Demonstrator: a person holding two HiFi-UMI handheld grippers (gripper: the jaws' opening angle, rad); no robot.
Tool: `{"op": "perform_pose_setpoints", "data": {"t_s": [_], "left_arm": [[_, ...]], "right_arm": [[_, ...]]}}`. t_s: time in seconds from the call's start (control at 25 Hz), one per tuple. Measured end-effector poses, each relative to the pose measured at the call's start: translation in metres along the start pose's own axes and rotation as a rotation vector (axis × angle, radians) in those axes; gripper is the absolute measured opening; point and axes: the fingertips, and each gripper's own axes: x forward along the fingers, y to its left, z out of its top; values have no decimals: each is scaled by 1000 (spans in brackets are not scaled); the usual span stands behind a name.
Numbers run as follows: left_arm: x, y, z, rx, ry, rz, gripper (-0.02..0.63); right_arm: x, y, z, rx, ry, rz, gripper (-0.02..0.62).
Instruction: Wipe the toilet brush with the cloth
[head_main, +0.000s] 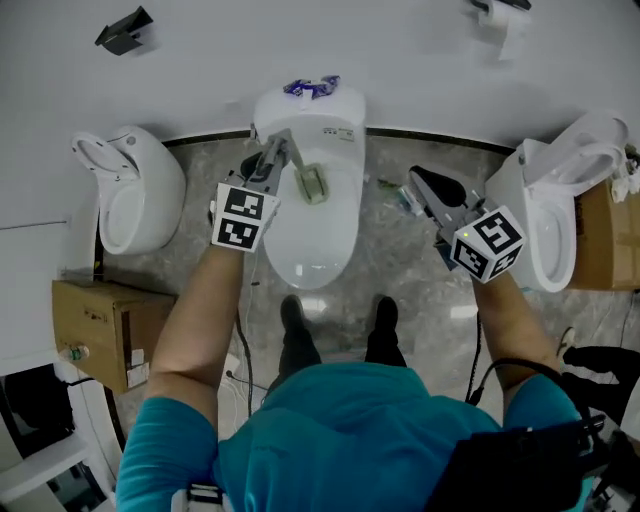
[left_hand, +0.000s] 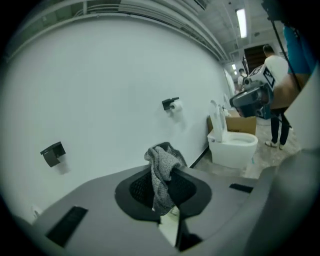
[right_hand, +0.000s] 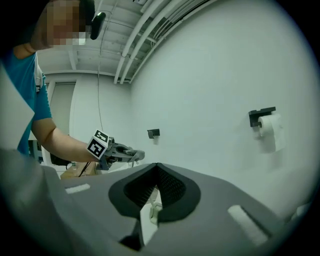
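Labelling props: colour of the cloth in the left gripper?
Cloth is mottled grey; left gripper view shows it best.

White wall (head_main: 400, 60), grey stone floor (head_main: 400, 270), 3 toilets (head_main: 312, 245), cardboard box (head_main: 95, 325).

The person wears a teal short-sleeved shirt (head_main: 340, 425), dark trousers (head_main: 300, 352) and black shoes (head_main: 293, 314). The grey left gripper (head_main: 284, 146) and right gripper (head_main: 420, 180) each carry a cube of black-and-white square markers. A black cable (head_main: 480, 375) loops by the right forearm, perhaps running to a dark pack (head_main: 515, 470).
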Motion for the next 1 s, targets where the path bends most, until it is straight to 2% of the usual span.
{"op": "perform_pose_setpoints", "data": {"t_s": [0.16, 0.28, 0.48, 0.72, 1.0], "left_arm": [[39, 17, -25, 176, 63, 50, 38], [52, 20, -37, 270, 92, 79, 38], [62, 14, -38, 319, 95, 101, 38], [69, 13, -37, 419, 136, 131, 38], [74, 12, -45, 432, 166, 128, 38]], "right_arm": [[41, -14, -27, -9, -25, -16, -3], [60, -14, -49, 10, -22, -13, -3], [73, -11, -82, 88, -30, 3, -3], [75, 1, -97, 97, -20, 12, -3], [73, -3, -98, 116, -28, 4, -3]]}}
